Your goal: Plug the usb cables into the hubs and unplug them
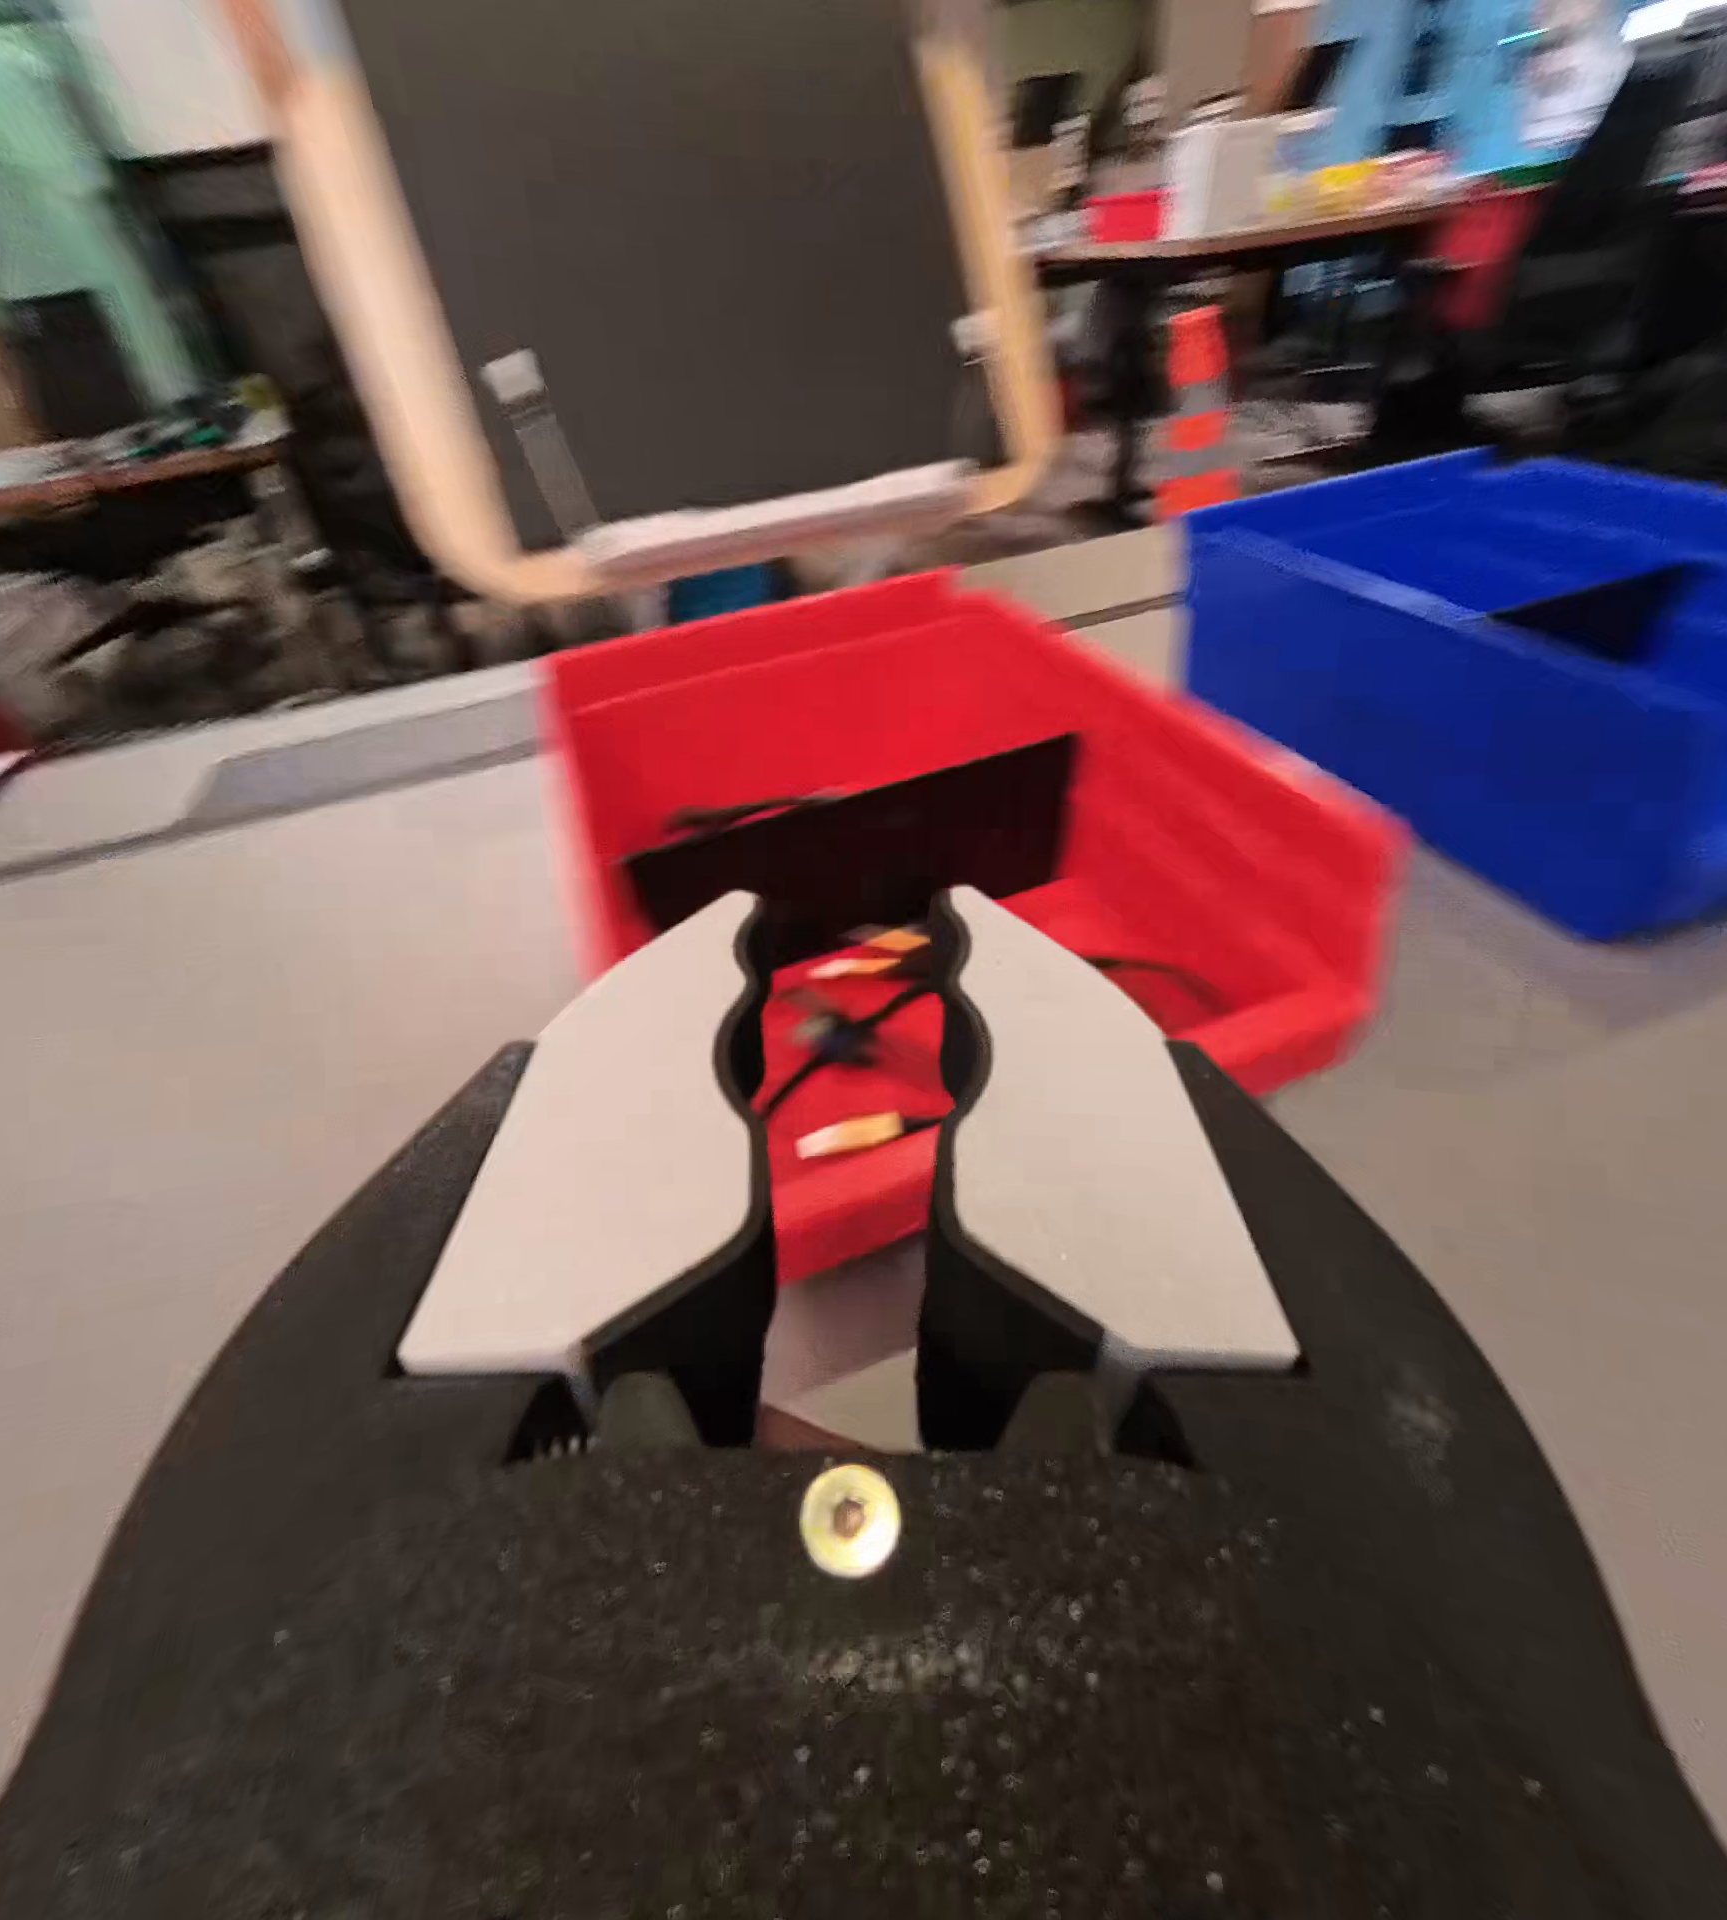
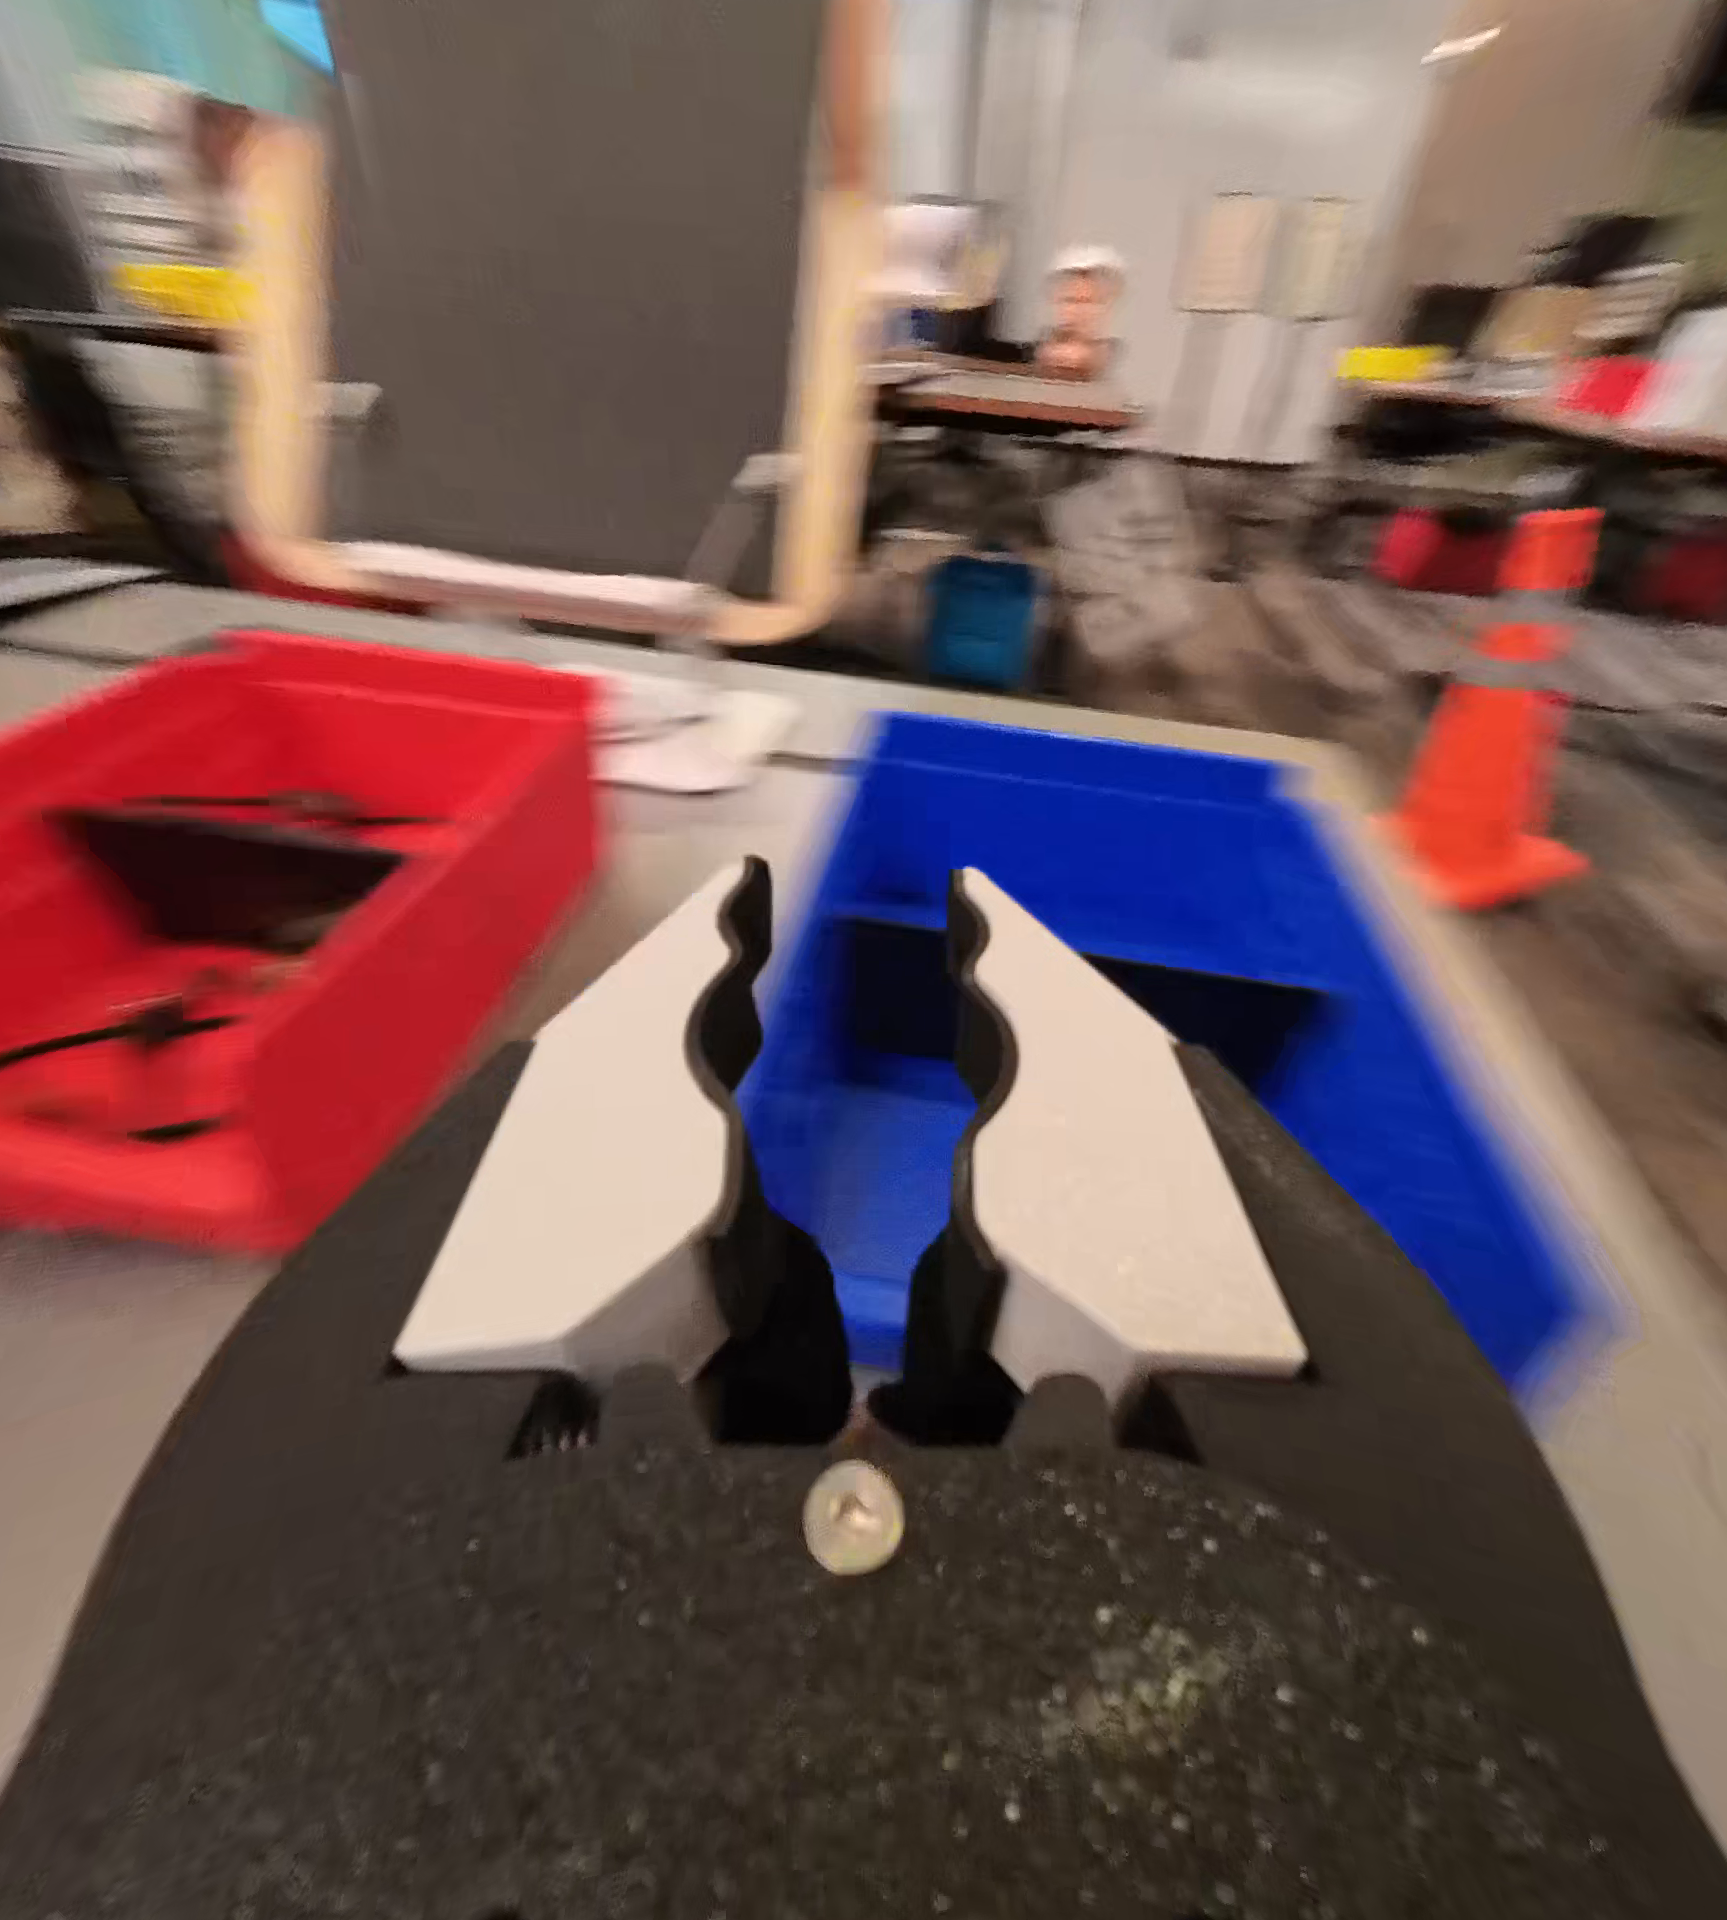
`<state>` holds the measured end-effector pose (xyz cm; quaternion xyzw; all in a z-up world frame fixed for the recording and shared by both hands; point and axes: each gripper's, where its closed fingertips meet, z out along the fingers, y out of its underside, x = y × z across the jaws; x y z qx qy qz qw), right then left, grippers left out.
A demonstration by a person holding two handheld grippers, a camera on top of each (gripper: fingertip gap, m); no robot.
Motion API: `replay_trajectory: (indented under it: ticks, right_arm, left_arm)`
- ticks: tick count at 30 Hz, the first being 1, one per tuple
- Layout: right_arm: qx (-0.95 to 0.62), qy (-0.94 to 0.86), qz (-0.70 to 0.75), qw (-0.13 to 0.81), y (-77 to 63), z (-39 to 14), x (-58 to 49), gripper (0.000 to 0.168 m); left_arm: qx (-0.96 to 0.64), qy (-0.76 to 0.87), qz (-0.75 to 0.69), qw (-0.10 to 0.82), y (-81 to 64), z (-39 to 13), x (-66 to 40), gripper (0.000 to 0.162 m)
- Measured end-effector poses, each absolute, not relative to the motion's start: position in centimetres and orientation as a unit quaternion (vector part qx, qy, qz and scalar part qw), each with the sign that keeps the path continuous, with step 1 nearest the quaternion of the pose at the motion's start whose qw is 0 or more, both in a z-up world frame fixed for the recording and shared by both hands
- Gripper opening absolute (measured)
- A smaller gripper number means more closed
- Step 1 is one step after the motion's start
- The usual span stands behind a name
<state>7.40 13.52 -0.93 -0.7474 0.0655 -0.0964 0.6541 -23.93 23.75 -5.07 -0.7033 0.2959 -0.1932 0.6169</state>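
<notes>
My left gripper is open and empty, above the front of a red bin on a grey table. The bin holds a black divider plate, black cables and small orange-tagged pieces. My right gripper is open and empty, over the near end of a blue bin, whose inside has a dark divider and looks bare. The red bin also shows in the right wrist view, to the left of the blue one. Both views are motion-blurred.
The blue bin stands right of the red one on the grey table. A wood-framed dark panel stands behind the table. An orange cone stands on the floor at right. Cluttered tables and a person sit far back.
</notes>
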Motion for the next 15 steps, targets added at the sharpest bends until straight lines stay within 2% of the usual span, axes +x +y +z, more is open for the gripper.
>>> replay_trajectory:
  ticks: [1, 4, 8, 9, 10, 15]
  right_arm:
    - [-0.757, 0.034, -0.038, 0.652, 15.2, -1.8, 2.8, 0.034]
    - [-0.793, 0.003, 0.06, 0.607, 19.0, -7.0, -7.2, 0.046]
    - [-0.844, 0.099, -0.053, 0.525, 21.7, -13.2, -6.9, 0.043]
    - [-0.847, 0.103, -0.062, 0.518, 22.2, -13.6, -7.1, 0.034]
    - [-0.843, 0.103, -0.059, 0.524, 22.6, -13.6, -7.6, 0.01]
    - [-0.823, 0.119, -0.123, 0.541, 22.9, -12.2, -8.6, 0.002]
  left_arm:
    - [-0.72, 0.271, -0.183, 0.612, 25.1, -6.0, -26.2, 0.032]
    - [-0.761, 0.255, -0.209, 0.558, 27.1, -9.3, -28.0, 0.039]
    - [-0.784, 0.308, -0.213, 0.495, 28.4, -12.7, -25.9, 0.04]
    - [-0.783, 0.313, -0.222, 0.489, 28.4, -13.0, -25.3, 0.033]
    - [-0.783, 0.314, -0.221, 0.49, 28.6, -13.3, -25.0, 0.017]
    - [-0.789, 0.289, -0.177, 0.513, 30.5, -12.6, -26.2, 0.004]
